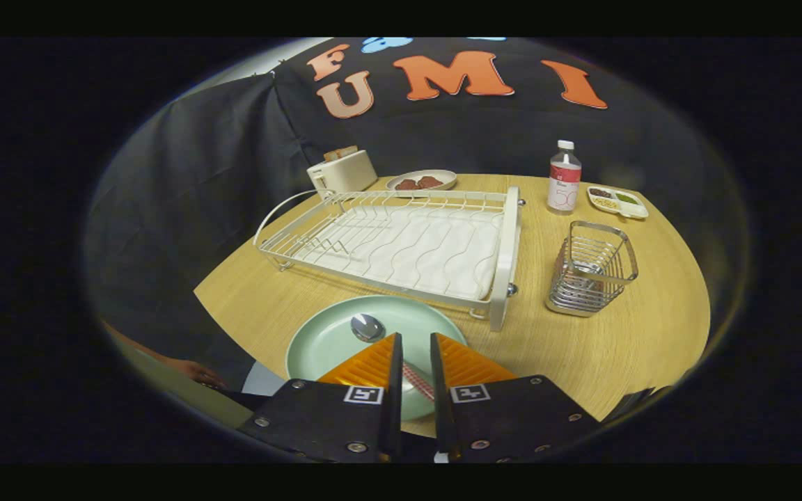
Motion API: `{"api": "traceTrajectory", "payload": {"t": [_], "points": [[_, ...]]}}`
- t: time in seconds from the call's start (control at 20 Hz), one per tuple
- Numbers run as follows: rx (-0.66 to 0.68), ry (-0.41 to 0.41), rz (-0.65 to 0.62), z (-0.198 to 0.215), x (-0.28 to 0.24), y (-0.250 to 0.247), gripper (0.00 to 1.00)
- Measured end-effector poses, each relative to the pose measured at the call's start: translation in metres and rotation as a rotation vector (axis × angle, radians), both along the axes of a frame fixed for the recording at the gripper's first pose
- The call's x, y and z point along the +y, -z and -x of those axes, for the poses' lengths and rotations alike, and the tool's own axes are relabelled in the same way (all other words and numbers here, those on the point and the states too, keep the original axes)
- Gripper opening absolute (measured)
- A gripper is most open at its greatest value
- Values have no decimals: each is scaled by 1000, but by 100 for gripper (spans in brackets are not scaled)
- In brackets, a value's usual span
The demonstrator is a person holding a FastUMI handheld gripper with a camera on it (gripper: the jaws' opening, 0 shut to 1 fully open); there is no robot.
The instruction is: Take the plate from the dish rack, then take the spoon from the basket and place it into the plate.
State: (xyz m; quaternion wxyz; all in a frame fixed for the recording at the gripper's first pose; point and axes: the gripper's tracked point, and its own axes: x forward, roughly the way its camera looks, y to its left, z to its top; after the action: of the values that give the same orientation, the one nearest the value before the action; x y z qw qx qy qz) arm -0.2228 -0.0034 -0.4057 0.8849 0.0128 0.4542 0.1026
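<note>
Resting spoon (367,327) in plate (324,341), claw (415,348) parted.

A staged kitchen corner inside a recording booth is showing here; black cloth (185,174) is hanging as the wall behind a round, light wooden tabletop (582,348); a white wire dish rack (401,240), a cream toaster (342,172), a metal wire cutlery basket (592,268), a plastic bottle (564,176) and small dishes of food (420,182) are sitting on it.
</note>
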Motion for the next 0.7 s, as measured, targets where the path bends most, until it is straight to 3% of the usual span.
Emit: {"api": "traceTrajectory", "payload": {"t": [0.35, 0.7], "points": [[-138, 64, 14, -40, -18, -55, 23], [-415, 101, 43, -95, -28, -171, 29]]}}
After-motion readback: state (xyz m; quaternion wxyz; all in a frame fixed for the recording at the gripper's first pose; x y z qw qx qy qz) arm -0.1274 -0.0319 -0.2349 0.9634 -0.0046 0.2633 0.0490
